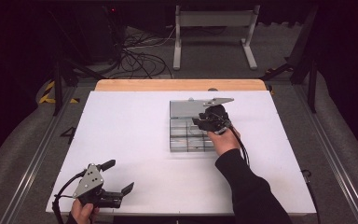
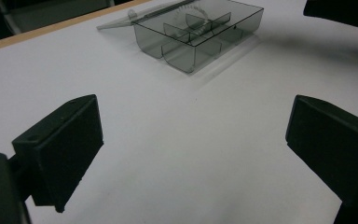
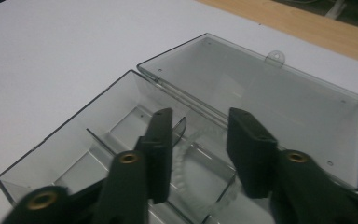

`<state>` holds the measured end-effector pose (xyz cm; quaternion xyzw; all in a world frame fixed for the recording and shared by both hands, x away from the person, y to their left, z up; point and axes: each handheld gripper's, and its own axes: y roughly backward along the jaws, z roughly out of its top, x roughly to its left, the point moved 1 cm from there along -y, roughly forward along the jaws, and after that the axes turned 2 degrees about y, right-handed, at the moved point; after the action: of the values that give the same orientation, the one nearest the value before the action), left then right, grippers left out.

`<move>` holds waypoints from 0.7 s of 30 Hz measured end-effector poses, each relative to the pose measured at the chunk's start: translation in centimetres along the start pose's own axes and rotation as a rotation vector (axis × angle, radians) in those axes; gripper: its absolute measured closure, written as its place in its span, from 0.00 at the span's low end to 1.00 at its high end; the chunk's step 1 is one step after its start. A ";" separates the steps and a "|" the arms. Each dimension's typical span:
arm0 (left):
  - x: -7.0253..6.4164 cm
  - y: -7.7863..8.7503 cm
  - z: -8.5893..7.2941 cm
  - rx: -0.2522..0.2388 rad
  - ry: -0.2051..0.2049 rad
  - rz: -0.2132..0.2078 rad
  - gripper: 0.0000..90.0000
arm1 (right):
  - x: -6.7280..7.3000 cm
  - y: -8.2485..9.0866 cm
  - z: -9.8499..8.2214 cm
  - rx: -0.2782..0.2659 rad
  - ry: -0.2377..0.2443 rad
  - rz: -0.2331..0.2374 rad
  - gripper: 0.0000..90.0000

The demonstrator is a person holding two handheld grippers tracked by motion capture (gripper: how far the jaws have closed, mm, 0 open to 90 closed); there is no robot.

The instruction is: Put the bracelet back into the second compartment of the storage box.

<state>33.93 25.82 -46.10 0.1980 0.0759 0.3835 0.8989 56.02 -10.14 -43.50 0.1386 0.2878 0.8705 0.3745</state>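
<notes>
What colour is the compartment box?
Smoky grey, see-through plastic box; clearest in the right gripper view.

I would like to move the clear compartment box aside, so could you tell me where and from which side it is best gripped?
Probably by an outer side wall of the clear compartment box, coming from above. Its lid lies folded flat open behind it, so the top is free, and the thin upright walls suit two jaws. The right gripper is already over it, jaws apart; the hinge side looks awkward.
</notes>
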 end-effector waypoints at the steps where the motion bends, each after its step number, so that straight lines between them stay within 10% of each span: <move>1: 0.0 0.0 0.0 0.000 0.000 0.000 0.05 | 0.0 0.1 0.0 -0.008 0.000 0.000 0.56; 21: 0.0 0.0 0.0 -0.002 0.002 0.001 0.05 | 2.1 4.6 1.2 -0.122 0.080 0.039 0.10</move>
<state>33.97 25.79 -46.08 0.1966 0.0760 0.3842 0.8989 52.54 -10.71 -39.70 0.0865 0.2463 0.8983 0.3534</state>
